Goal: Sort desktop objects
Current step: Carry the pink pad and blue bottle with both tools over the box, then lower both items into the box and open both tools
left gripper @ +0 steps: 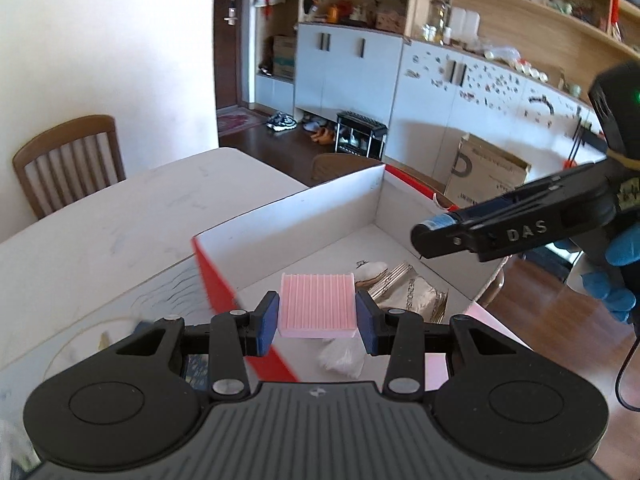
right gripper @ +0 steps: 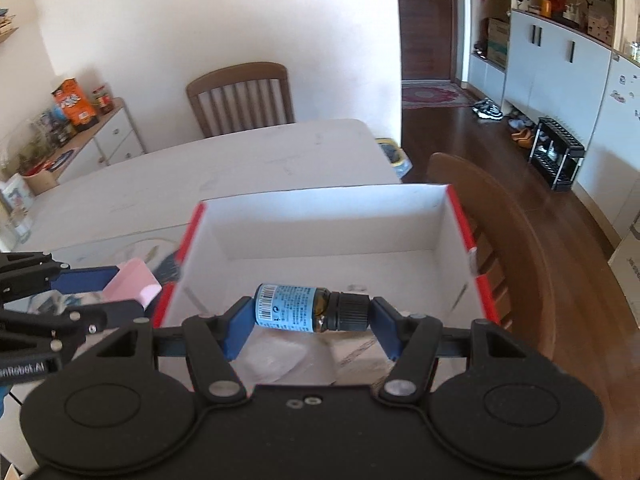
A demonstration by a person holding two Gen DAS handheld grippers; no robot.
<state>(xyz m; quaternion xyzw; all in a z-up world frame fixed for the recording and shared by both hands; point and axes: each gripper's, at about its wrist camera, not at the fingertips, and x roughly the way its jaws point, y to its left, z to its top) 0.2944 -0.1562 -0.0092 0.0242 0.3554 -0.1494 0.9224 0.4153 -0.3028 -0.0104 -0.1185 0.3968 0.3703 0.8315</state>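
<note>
Pink block: a ribbed pink block (left gripper: 317, 305) is clamped between the two blue pads of the left gripper (left gripper: 316, 322), flat side up, hanging above the near red edge of the box (left gripper: 248, 240). In the right wrist view the same block (right gripper: 132, 282) shows at the far left, just outside the box wall.

Bottle: a small brown bottle (right gripper: 310, 307) lies sideways between the blue pads of the right gripper (right gripper: 308, 322), black ribbed cap pointing right, held over the box interior.

Bottle label: light blue, with a barcode at the left end and fine print too small to read.

Box: open-topped, white inside, red outside (right gripper: 460, 216); it stands on the white table (right gripper: 240, 160). On its floor lie a gold foil packet (left gripper: 412, 294), a clear plastic bag (left gripper: 340, 356) and a small pale item behind them.

Left gripper pose: pointed forward and slightly down toward the box, fingers closed on the block's two sides.

Right gripper pose: seen from the left wrist view it (left gripper: 430, 234) reaches in from the right above the far corner of the box, held by a hand in a blue glove (left gripper: 616, 276); its fingers are closed on the bottle's ends.

Writing: "DAS" on the right gripper's side; "nRobot.AI" partly readable on the left gripper's body in the right wrist view.

Surroundings: a wooden chair (right gripper: 240, 98) behind the table, white cabinets (left gripper: 348, 68) along the wall.
</note>
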